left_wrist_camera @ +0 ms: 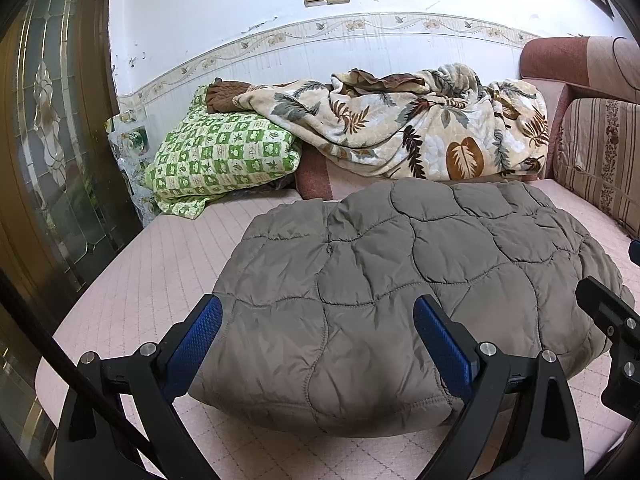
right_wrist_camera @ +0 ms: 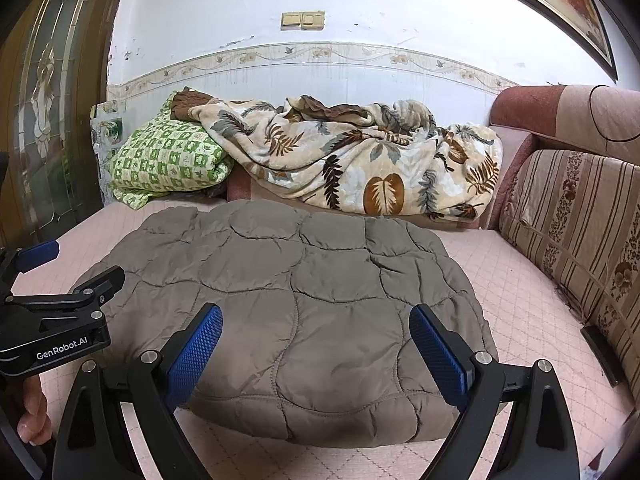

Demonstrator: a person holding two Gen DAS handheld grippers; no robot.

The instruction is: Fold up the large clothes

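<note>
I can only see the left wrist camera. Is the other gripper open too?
Observer: Yes. The right gripper is open, with its fingers spread over the near edge of the grey quilted jacket.
Operator: Is anything written on my gripper?
Observer: Yes, the side of the left gripper reads GenRobot.AI.
Operator: Can you see who is holding it?
Observer: Only the fingers of a hand, just below it.
</note>
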